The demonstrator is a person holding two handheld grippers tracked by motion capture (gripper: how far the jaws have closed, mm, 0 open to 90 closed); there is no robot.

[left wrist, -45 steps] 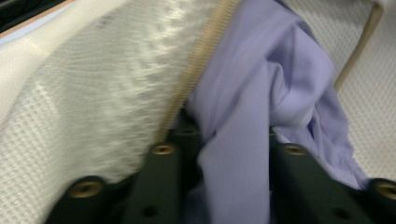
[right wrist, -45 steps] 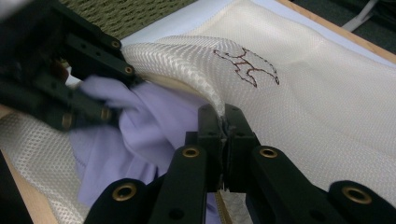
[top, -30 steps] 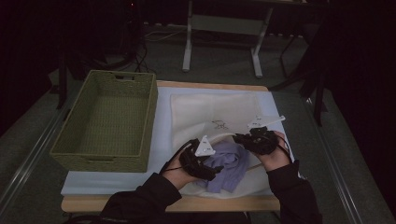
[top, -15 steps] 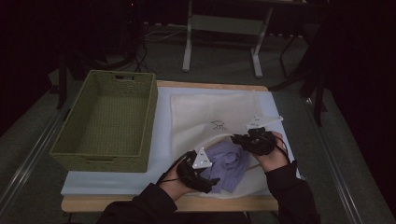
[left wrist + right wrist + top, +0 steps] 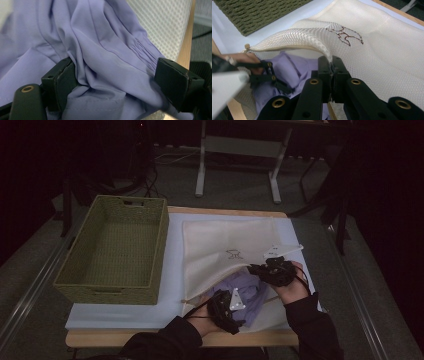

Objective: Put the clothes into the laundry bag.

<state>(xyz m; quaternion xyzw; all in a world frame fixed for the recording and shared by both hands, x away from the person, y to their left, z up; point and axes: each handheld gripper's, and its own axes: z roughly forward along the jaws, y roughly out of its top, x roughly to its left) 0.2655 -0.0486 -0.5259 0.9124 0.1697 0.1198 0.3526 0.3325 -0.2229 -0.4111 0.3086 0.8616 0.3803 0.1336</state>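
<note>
At the table's near edge, the right gripper point(image 5: 331, 65) clamps the mesh bag's point(image 5: 220, 245) raised lip while the left gripper point(image 5: 117, 82), jaws just widening, straddles the purple garment point(image 5: 100, 50) at the bag's mouth. Loose folds could snag and drag back out.

Lilac garment point(image 5: 105, 57) runs past top, left and bottom edges of left gripper view, full shape unreadable. Mesh bag point(image 5: 387, 57) cut off at right edge of right gripper view; upper layer hides garment's far part. In high view, left gripper point(image 5: 226, 312) too dark to read jaws. Other gripper's grey plate point(image 5: 227, 83) blurred at left edge of right gripper view.
</note>
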